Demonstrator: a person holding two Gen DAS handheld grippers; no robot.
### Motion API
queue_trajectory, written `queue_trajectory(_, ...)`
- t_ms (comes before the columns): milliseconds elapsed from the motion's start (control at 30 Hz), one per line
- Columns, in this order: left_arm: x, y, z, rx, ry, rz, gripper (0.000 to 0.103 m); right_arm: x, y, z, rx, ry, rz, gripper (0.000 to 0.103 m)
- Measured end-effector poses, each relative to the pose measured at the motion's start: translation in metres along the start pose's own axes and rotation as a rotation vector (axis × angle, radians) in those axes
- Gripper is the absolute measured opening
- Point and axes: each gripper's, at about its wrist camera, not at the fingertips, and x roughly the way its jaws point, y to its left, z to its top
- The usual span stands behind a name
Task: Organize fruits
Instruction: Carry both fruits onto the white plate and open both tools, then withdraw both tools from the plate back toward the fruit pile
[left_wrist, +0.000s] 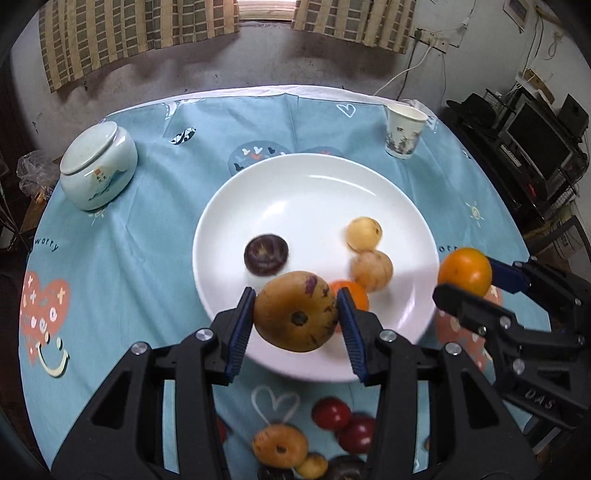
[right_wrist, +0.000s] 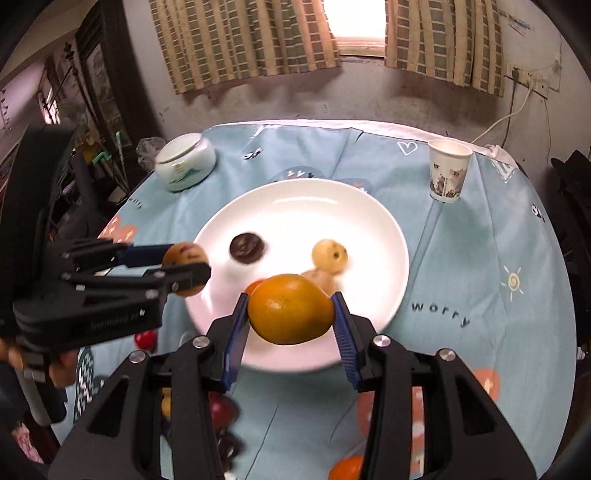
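Both tools loaded, carry step in hand. Left tool (left_wrist: 295, 314) is clenched on a yellow-brown speckled fruit (left_wrist: 295, 311), pads pressing both sides, held over the 6 o'clock rim of the white plate (left_wrist: 314, 177). Right tool (right_wrist: 290, 314) is clenched on an orange fruit (right_wrist: 290, 309), also over the plate's near edge; from the left wrist view it sits out at 3 o'clock, just beside the rim. Already in the plate: a dark purple fruit (left_wrist: 266, 254) near centre, two pale yellow fruits (left_wrist: 364, 233) touching each other at 4 o'clock, plus another orange one partly hidden behind the left tool's pad. More fruit, red plums (left_wrist: 331, 413) among it, lies loose on the worktop (left_wrist: 129, 258) at 6 o'clock of the plate. Lidded ceramic jar (left_wrist: 98, 168) and paper cup (left_wrist: 404, 131) are well apart at the far side. Next, I'd judge: lower each fruit into bare plate, stagger the releases so the tools don't foul, and set them down low since round fruit will roll.
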Motion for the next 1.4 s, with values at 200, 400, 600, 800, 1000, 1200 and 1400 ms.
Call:
queue_trajectory(200,0.022,0.001,0.018,0.000,0.002,0.019,0.046,0.032,-0.009,0.021,0.023,0.004,0.006,0.044)
queue_trajectory(400,0.047,0.002,0.030,-0.012,0.022,0.047,0.046,0.058,-0.023,0.033,0.048,0.035,-0.014,0.044)
queue_trajectory(600,0.067,-0.004,0.041,0.007,0.033,0.078,0.046,0.081,-0.042,0.042,0.130,0.053,-0.030,0.044)
queue_trajectory(800,0.071,-0.008,0.043,0.028,0.025,0.082,0.053,0.091,-0.053,0.044,0.181,0.099,0.001,0.050)
queue_trajectory(1000,0.059,-0.004,0.041,0.029,0.000,0.097,0.067,0.071,-0.054,0.047,0.200,0.055,-0.019,0.069)
queue_trajectory(1200,0.023,0.002,0.032,0.020,-0.045,0.101,0.072,0.039,-0.040,0.037,0.137,0.039,-0.016,0.069)
queue_trajectory(1400,-0.031,0.006,0.004,0.019,-0.105,0.101,0.081,-0.008,-0.019,-0.004,0.101,0.040,-0.002,0.070)
